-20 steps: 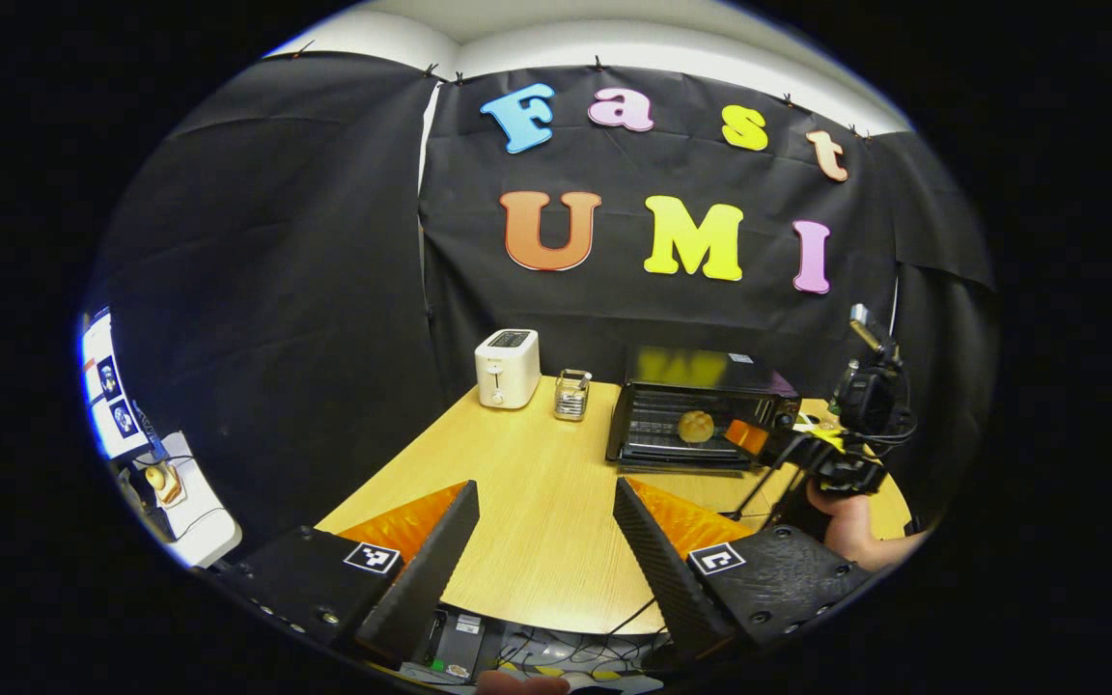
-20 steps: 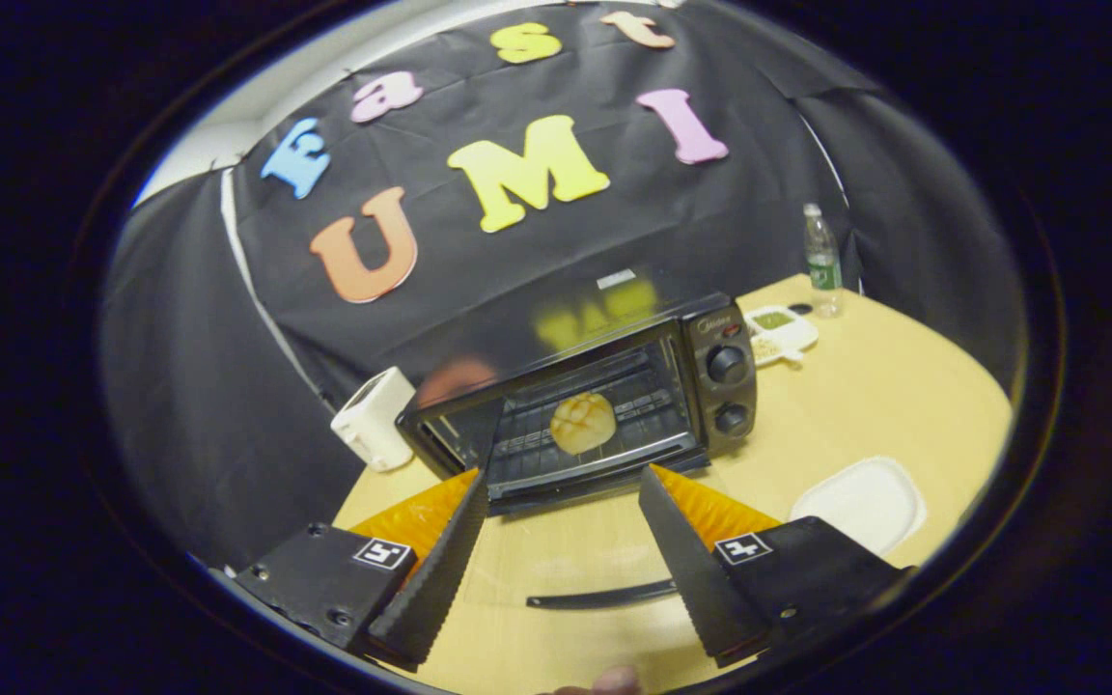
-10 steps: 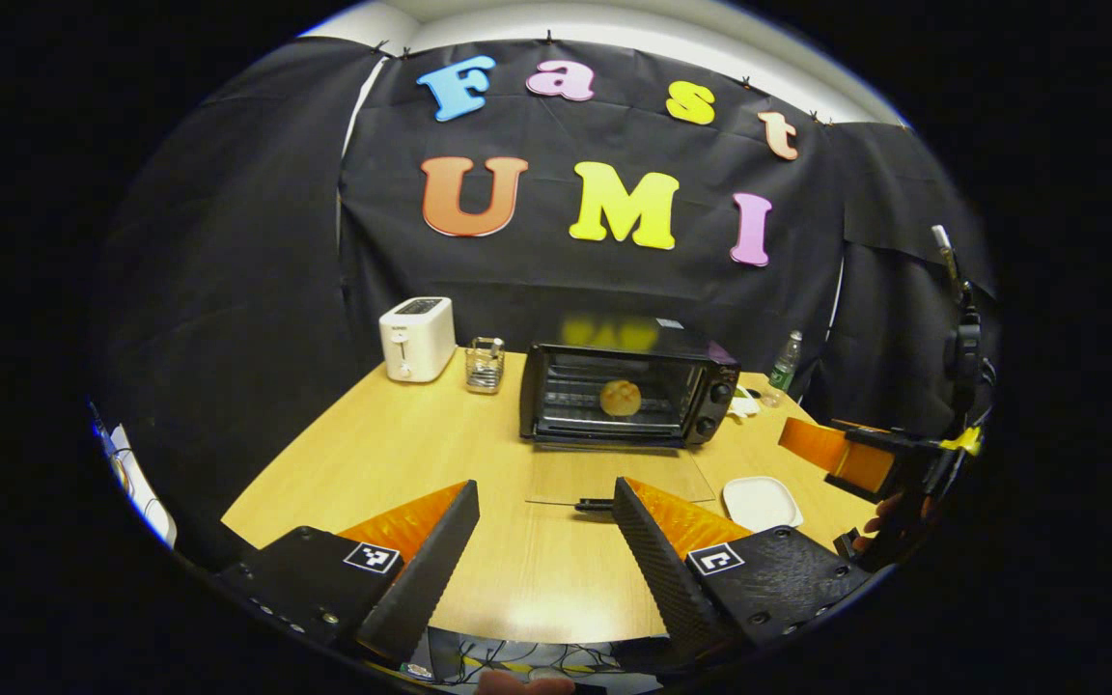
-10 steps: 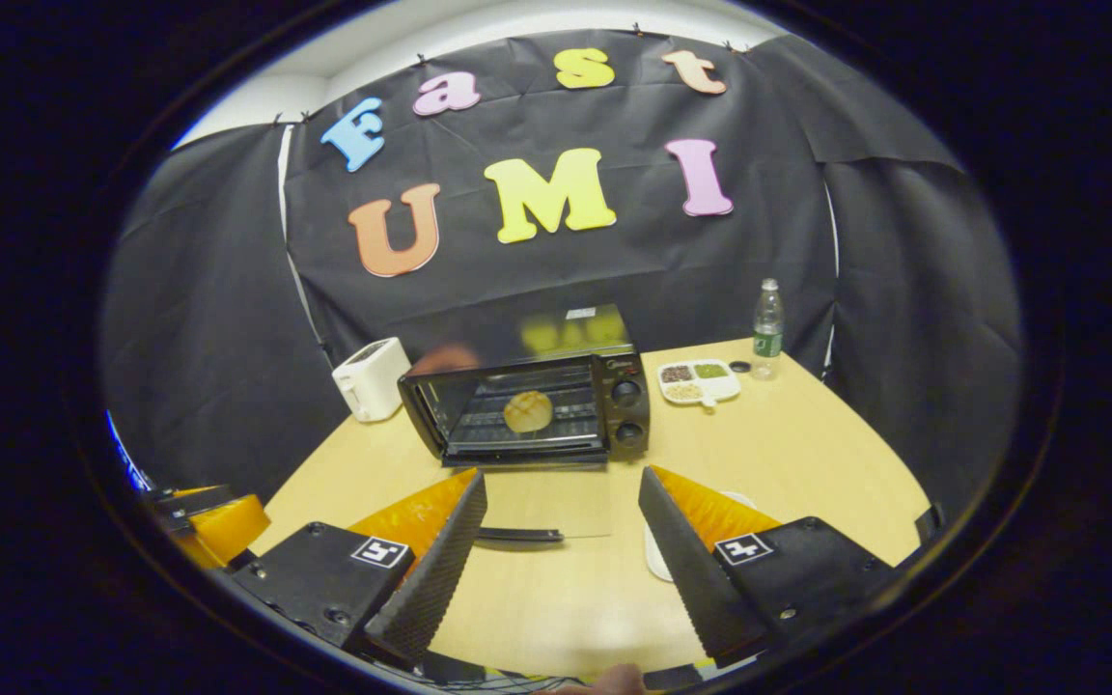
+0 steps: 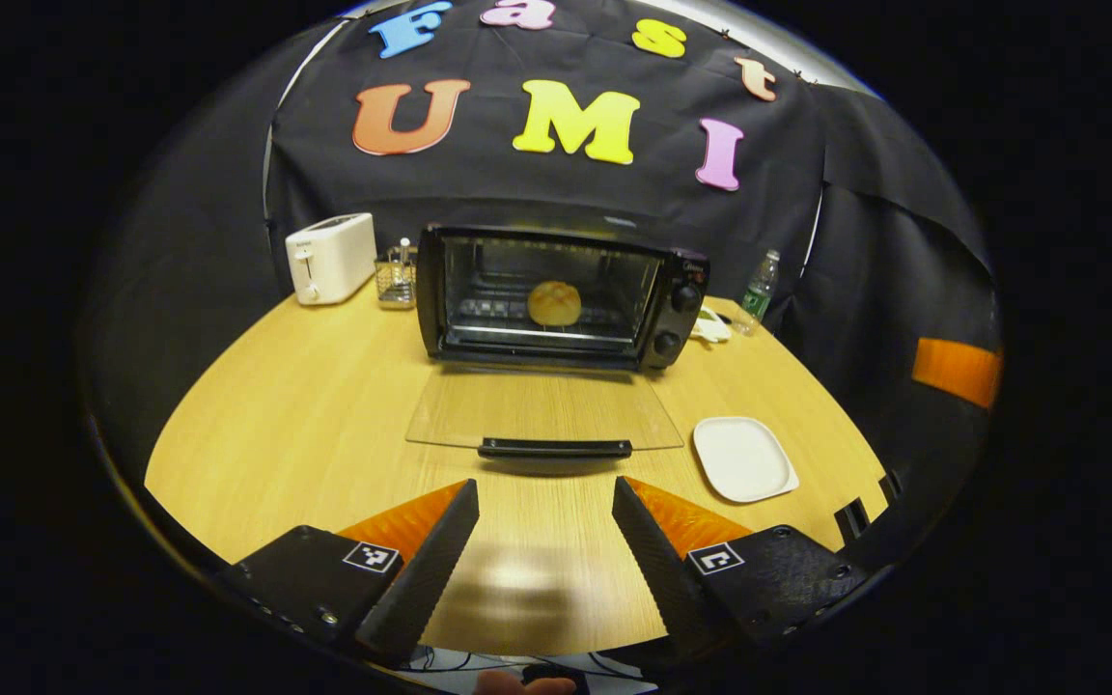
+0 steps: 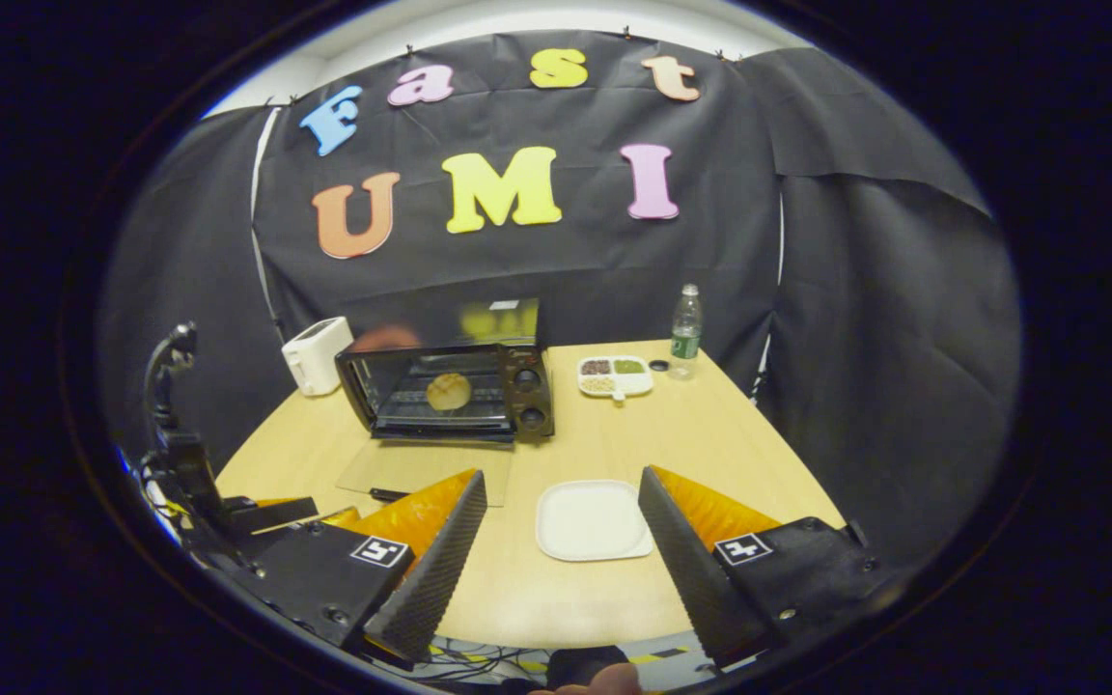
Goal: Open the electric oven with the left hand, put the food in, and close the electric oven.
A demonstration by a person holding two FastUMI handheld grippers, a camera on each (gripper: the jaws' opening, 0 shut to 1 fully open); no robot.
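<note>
On the oven [image 5: 556, 294] rack sits a round, golden bun [image 5: 554, 302].

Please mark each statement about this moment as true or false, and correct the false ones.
1. The glass door of the black electric oven lies folded down, open. True.
2. The round golden bun lies on the white square plate. False: the bun rests on the rack inside the oven, and nothing lies on the plate.
3. The left gripper is shut on the black door handle. False: its fingers are apart, short of the handle and touching nothing.
4. The right gripper is open and holds nothing. True.
5. The white toaster stands on the wooden table, beside the oven. True.
</note>
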